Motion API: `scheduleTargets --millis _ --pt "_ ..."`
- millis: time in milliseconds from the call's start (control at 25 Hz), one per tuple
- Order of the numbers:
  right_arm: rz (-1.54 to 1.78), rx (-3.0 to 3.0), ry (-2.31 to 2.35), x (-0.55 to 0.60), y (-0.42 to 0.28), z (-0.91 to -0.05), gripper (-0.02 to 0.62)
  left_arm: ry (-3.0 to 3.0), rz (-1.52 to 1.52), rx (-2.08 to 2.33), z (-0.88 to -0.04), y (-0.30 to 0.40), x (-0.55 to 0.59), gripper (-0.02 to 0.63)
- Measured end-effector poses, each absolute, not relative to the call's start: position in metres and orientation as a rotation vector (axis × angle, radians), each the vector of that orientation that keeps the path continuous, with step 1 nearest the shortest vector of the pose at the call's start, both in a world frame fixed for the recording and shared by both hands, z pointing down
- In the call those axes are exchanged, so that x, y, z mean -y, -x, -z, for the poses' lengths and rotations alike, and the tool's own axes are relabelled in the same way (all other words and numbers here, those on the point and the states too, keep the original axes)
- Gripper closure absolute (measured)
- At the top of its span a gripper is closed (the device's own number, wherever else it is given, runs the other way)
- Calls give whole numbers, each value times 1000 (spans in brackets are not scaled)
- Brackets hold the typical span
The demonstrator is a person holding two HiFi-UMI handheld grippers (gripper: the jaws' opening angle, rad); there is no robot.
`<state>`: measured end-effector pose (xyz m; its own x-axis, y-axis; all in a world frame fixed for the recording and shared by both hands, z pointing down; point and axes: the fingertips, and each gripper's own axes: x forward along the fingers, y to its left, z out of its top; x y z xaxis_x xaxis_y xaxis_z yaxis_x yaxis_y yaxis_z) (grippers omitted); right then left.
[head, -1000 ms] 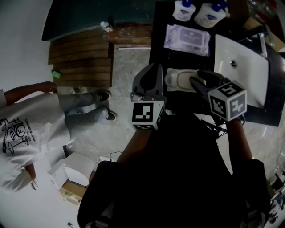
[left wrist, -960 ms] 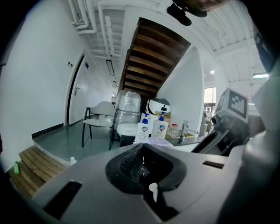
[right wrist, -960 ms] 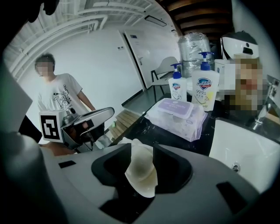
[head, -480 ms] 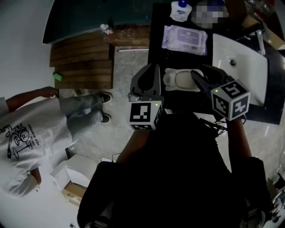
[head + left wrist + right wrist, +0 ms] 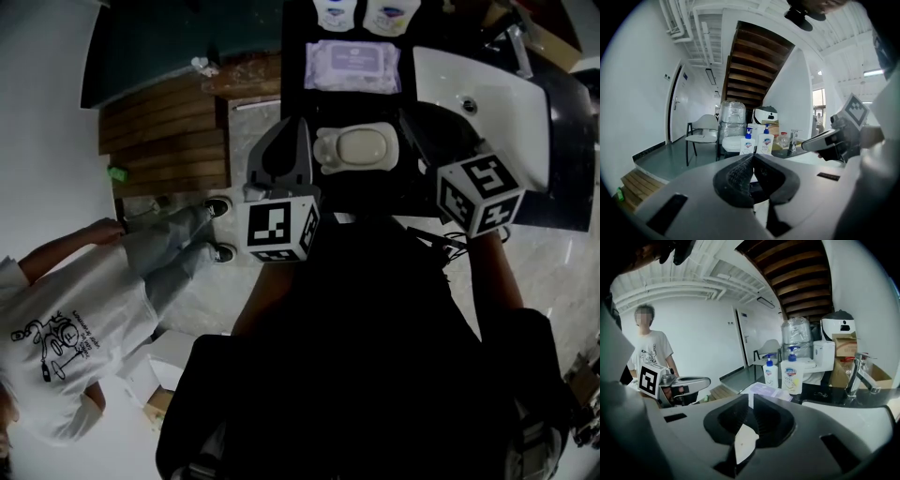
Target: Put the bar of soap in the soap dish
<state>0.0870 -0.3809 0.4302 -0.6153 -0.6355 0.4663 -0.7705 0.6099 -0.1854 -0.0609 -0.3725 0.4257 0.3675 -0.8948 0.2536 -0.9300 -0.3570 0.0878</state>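
The soap (image 5: 359, 145) lies in the dish (image 5: 323, 153), a pale oval in a cream tray, and the dish sits on the black counter (image 5: 375, 202) between the two grippers. The left gripper (image 5: 301, 124) hangs just left of the dish, level with it; in the left gripper view its jaws are pressed together at the tips with nothing between them. The right gripper (image 5: 407, 118) hangs to the right of the dish, apart from it, its marker cube (image 5: 479, 194) near the sink (image 5: 497, 103). Its jaws have just been closing and now stand almost together, with only a thin slit between the pads and nothing in it. Neither gripper touches the soap or the dish. Beyond the dish on the counter lies a wipes pack (image 5: 352, 66), and beyond that stand two pump bottles (image 5: 335, 11), side by side. The right gripper view shows a tap (image 5: 858, 373) at the right, by the sink. To the left of the counter are wooden steps (image 5: 164, 131) and a grey floor (image 5: 253, 141), where a person in a white T-shirt (image 5: 66, 347) stands well apart from the counter
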Motion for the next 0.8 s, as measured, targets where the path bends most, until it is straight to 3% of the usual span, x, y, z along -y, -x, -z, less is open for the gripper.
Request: scheduleTargets --millis 800 --pt "-520 2574 -1183 339 -120 -412 563 -2486 -232 1627 -399 18 331 603"
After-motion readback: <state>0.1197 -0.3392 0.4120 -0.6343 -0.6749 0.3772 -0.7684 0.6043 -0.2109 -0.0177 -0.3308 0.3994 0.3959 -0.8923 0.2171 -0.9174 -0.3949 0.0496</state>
